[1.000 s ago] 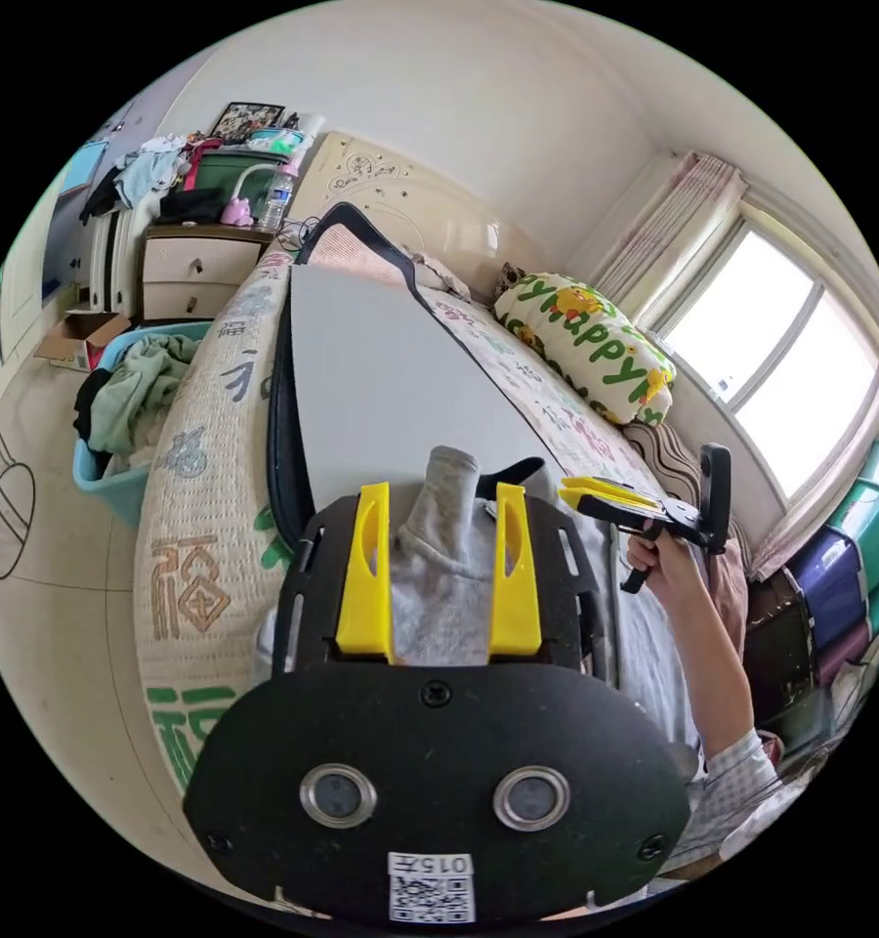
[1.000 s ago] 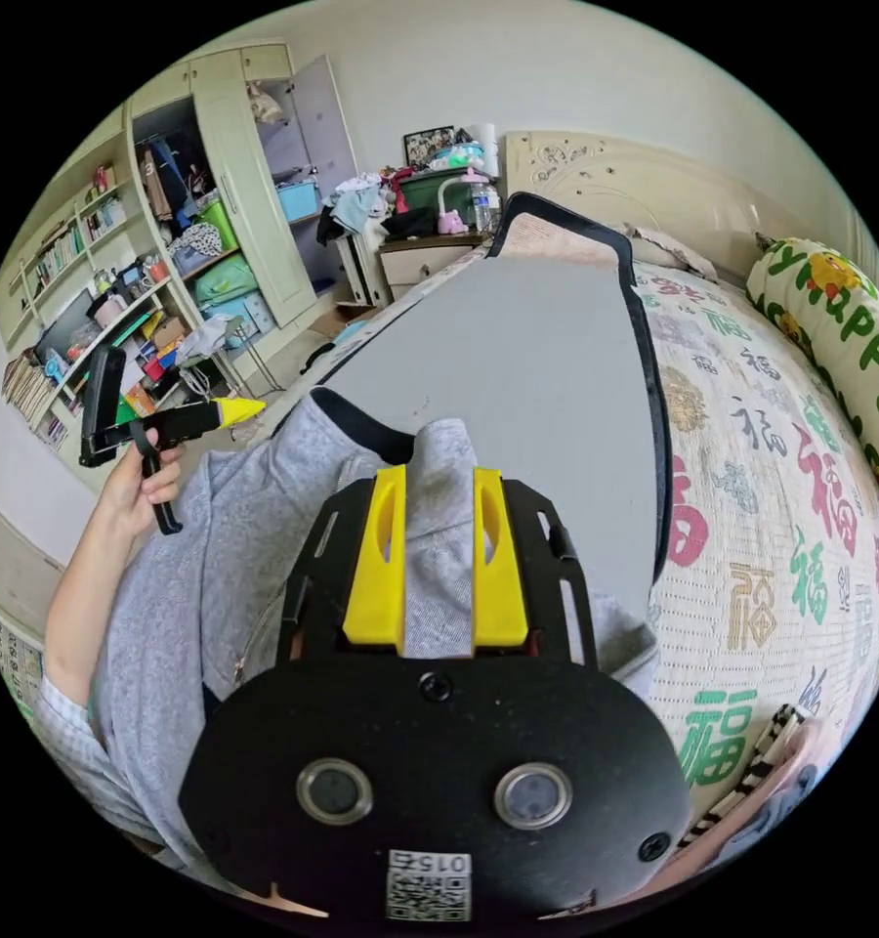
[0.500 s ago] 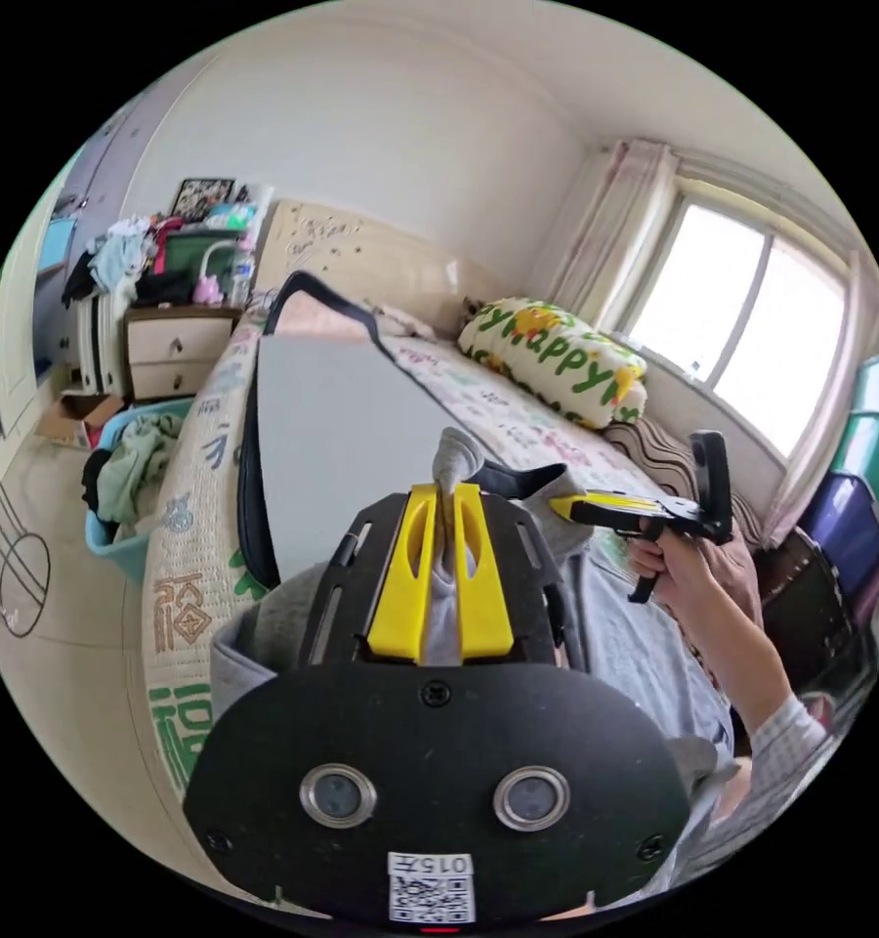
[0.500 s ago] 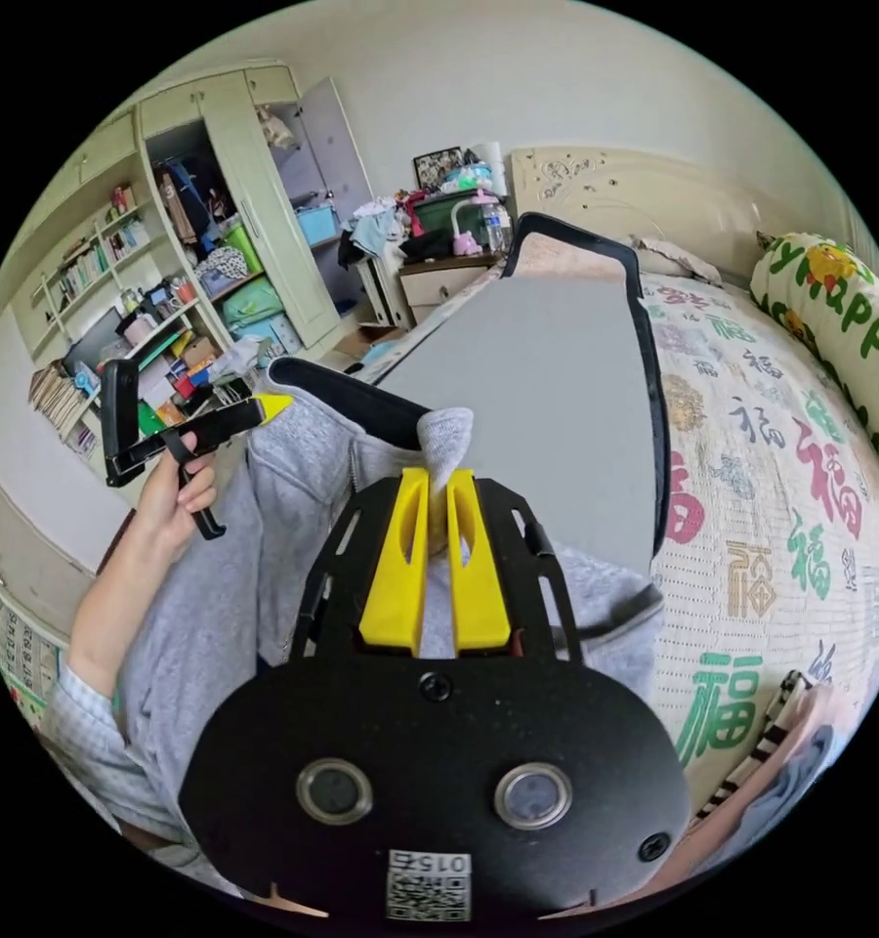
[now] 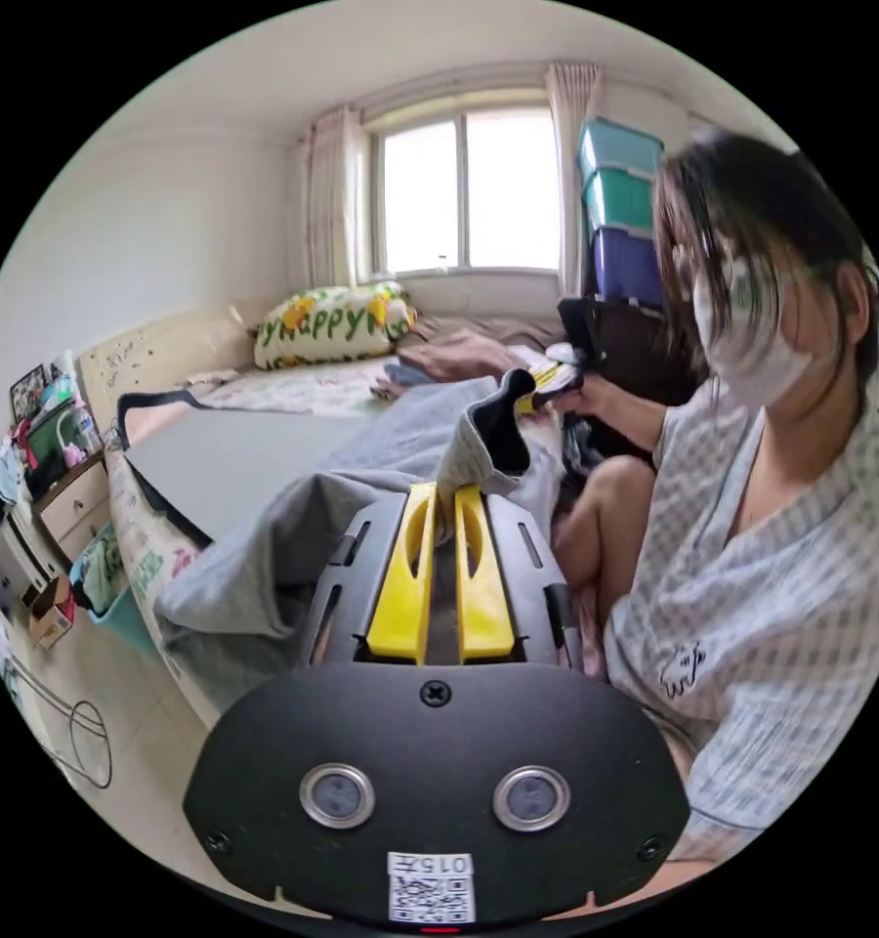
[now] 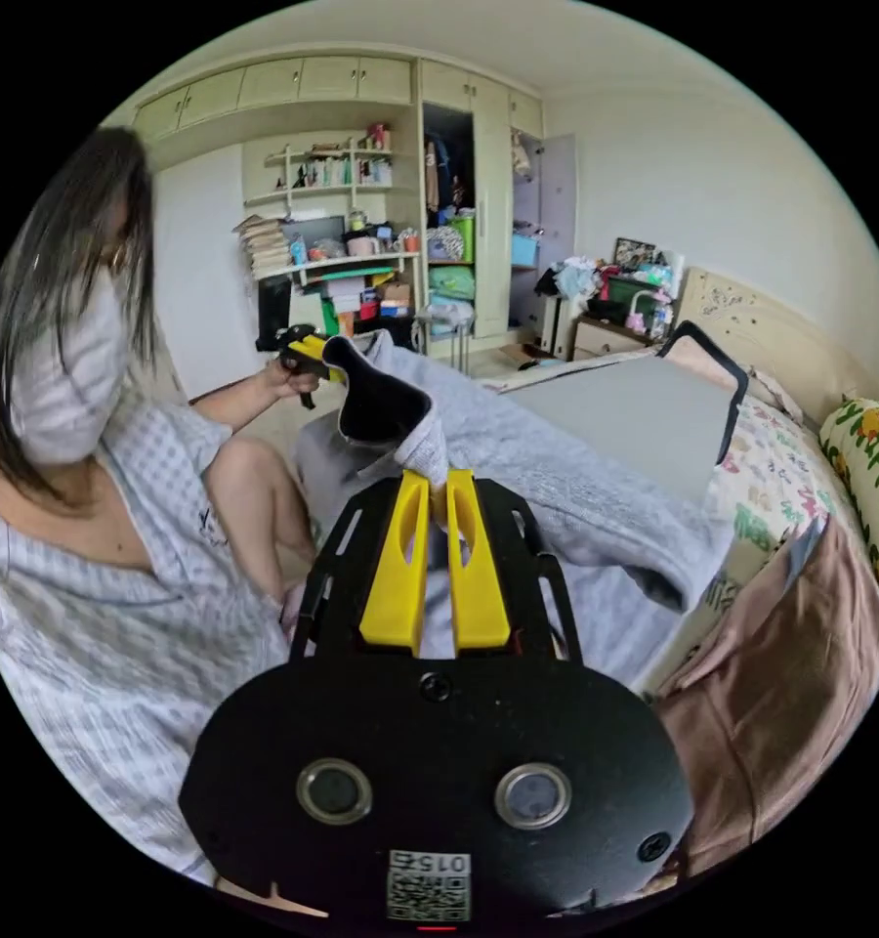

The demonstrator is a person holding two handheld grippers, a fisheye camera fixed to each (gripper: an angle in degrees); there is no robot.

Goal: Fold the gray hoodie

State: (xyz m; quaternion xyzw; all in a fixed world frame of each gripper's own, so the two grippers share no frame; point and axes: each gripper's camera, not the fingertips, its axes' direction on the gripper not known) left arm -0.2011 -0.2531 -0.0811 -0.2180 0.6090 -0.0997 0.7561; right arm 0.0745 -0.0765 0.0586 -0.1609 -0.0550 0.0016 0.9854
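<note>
Both grippers are nearly closed on the hem edge of the gray hoodie point(image 5: 361, 469): the left gripper point(image 5: 440, 503), at the centre of the left gripper view, pinches one corner. The right gripper point(image 6: 438, 490), at the centre of the right gripper view, pinches the other. Held at two corners, the cloth hangs stretched between them, while the rest trails across the gray mat point(image 6: 635, 420) on the bed point(image 6: 781, 459), probably so it can be spread flat for folding.
</note>
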